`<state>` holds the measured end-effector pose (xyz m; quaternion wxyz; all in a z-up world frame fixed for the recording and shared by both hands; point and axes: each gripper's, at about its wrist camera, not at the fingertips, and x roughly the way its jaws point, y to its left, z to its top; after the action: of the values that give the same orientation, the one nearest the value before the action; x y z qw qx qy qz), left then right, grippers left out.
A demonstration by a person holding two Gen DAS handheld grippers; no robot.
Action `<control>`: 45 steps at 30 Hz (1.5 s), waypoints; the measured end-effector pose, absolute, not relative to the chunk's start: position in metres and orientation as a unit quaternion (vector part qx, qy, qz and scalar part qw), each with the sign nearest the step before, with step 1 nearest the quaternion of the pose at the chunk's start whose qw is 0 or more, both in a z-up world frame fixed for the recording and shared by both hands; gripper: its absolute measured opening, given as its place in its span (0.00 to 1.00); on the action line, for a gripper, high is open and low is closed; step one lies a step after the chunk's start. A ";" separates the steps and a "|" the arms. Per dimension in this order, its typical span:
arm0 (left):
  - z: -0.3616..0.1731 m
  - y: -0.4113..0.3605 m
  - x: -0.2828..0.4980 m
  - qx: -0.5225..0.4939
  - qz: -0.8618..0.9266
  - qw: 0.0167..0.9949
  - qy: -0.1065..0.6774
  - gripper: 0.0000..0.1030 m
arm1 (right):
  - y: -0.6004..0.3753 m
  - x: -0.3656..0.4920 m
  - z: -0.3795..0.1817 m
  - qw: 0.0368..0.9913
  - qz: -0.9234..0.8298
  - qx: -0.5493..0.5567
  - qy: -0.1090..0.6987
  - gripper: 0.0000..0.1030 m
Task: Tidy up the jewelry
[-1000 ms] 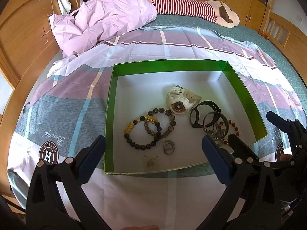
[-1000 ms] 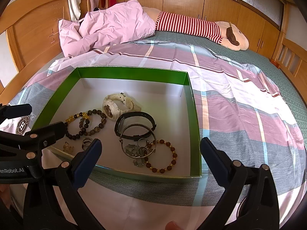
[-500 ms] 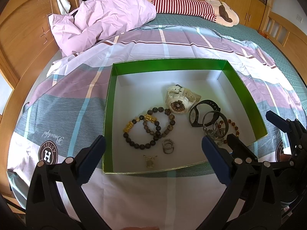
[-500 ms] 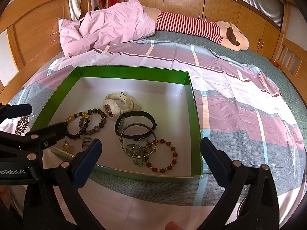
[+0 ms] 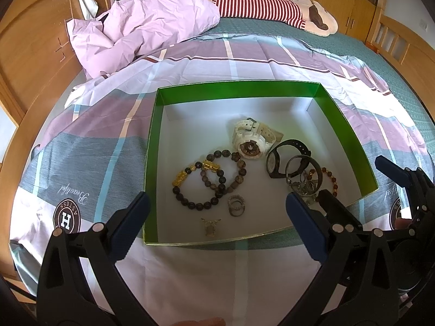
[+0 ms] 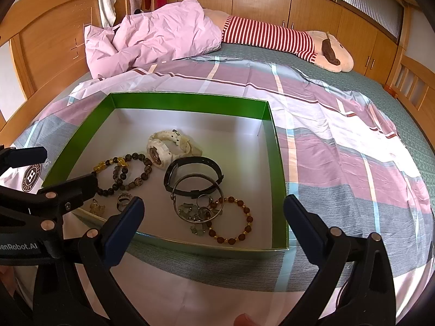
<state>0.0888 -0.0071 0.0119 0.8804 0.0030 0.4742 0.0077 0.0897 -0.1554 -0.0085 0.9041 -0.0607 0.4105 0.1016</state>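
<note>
Bed sheet [image 6: 339,141] w/ jewelry box [image 6: 277,163], both grippers agape

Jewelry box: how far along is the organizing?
Done: every piece visible already lies inside the green box. In hand: nothing; the left gripper and right gripper are both open and empty, short of the near wall. Left: the white watch, beaded bracelets, black band, bangle with charms and ring lie loose, some overlapping.

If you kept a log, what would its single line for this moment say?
left gripper: open, empty | right gripper: open, empty | both at box near edge | jewelry all in box | white watch untouched
</note>
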 end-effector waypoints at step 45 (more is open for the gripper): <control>0.041 -0.001 0.045 0.013 0.015 0.908 0.419 0.96 | -0.222 0.034 -0.012 0.899 0.103 -0.031 0.424 0.97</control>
<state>0.0447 -0.0009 0.0410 0.9079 0.0127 0.4187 0.0154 0.0336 -0.2224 -0.0116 0.8993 -0.0306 0.4238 0.1034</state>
